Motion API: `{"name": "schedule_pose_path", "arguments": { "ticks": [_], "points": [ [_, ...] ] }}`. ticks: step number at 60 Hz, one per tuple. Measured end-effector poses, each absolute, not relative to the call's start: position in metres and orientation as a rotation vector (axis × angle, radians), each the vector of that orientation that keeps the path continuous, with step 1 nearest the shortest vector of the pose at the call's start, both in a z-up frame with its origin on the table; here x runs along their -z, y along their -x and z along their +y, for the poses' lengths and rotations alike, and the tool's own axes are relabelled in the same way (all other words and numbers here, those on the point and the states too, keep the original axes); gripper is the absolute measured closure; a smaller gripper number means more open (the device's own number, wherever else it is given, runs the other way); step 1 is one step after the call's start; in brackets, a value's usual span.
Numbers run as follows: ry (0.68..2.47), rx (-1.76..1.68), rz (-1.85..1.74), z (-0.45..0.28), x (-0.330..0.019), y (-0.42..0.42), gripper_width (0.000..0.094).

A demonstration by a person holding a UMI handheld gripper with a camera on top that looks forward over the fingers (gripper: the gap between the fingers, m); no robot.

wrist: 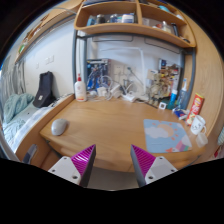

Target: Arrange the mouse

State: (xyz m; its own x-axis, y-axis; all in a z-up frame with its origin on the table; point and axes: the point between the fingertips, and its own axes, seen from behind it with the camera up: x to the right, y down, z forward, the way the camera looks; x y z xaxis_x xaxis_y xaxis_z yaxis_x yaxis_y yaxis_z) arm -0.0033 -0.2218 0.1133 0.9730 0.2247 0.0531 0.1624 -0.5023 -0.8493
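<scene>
On desk [110, 125], mouse [60, 126], mousepad [166, 135], open gripper [114, 160]

Wooden desk [110, 128]; grey mouse [59, 127] at one side; pale mousepad [166, 136] well apart opposite; clutter along the back

Single view from the hand-held gripper [112, 166], above the desk [105, 125] (facing the shelves [130, 25]).
</scene>
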Motion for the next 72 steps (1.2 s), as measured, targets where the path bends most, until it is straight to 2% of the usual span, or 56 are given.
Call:
{"name": "schedule_pose_path", "arguments": {
  "ticks": [16,26,46,50,53,55,56,58,65,66,72],
  "points": [
    [2.173,-0.227,-0.488,-0.229,-0.096,0.138,0.0244],
    [2.193,-0.203,-0.505,-0.189,-0.098,0.181,0.0245],
    [2.221,-0.138,-0.482,-0.095,-0.08,0.253,0.0251],
    [2.218,-0.149,-0.483,-0.082,-0.071,0.27,0.0296],
    [2.222,-0.145,-0.462,-0.072,-0.068,0.277,0.043],
    [2.226,-0.139,-0.456,-0.068,-0.067,0.283,0.0438],
    [2.23,-0.127,-0.462,-0.051,-0.084,0.283,0.0441],
    [2.218,-0.117,-0.454,-0.053,-0.074,0.3,0.0463],
    [2.23,-0.099,-0.434,-0.03,-0.083,0.332,0.057],
    [2.224,-0.11,-0.417,-0.035,-0.073,0.33,0.058],
    [2.245,-0.107,-0.419,-0.015,-0.077,0.363,0.058]
  ]
}}
